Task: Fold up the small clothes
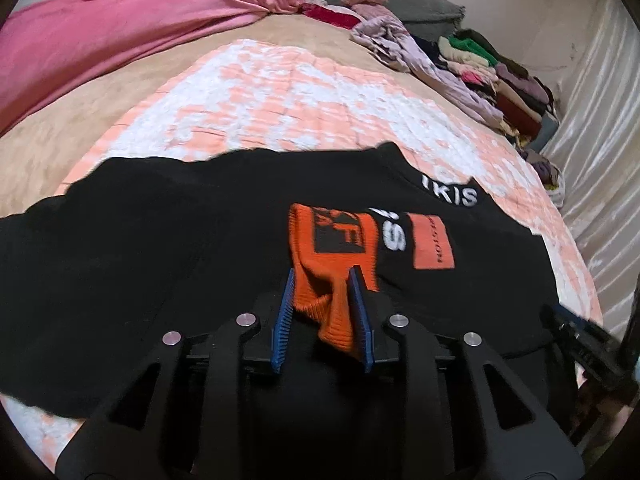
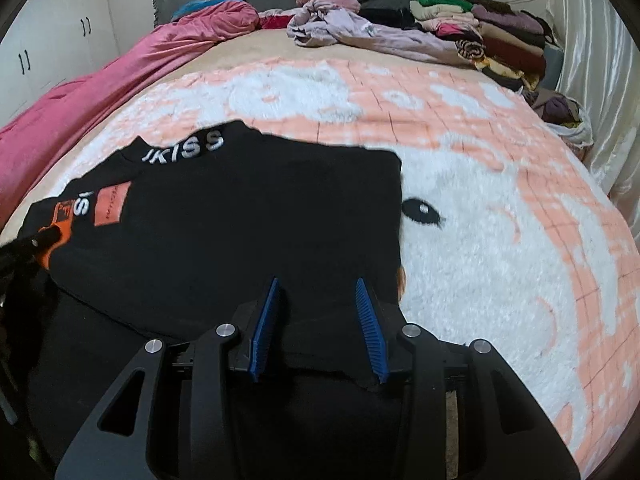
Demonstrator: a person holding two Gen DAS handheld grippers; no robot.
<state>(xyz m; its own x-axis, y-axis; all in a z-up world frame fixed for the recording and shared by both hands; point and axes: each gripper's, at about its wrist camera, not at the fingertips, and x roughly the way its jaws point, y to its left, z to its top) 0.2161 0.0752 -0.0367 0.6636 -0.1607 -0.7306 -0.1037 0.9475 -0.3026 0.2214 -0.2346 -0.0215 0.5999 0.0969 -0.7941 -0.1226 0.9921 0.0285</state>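
Observation:
A black sweater (image 1: 160, 240) with white lettering and orange patches lies spread on the blanket, and it also fills the near left of the right wrist view (image 2: 240, 220). Its orange ribbed cuff (image 1: 304, 240) is folded onto the body. My left gripper (image 1: 320, 274) is shut on the bunched end of that cuff, with cloth touching both blue pads. My right gripper (image 2: 317, 280) hovers over the sweater's right side near its edge. Its jaws stand apart over black cloth and the pads press on nothing.
The pink-and-white fleece blanket (image 2: 480, 240) covers the bed. A pink duvet (image 2: 120, 72) lies along the left. A lilac garment (image 2: 352, 28) and a pile of folded clothes (image 2: 480, 28) sit at the far right by the headboard. A shiny curtain (image 2: 592, 60) runs along the right.

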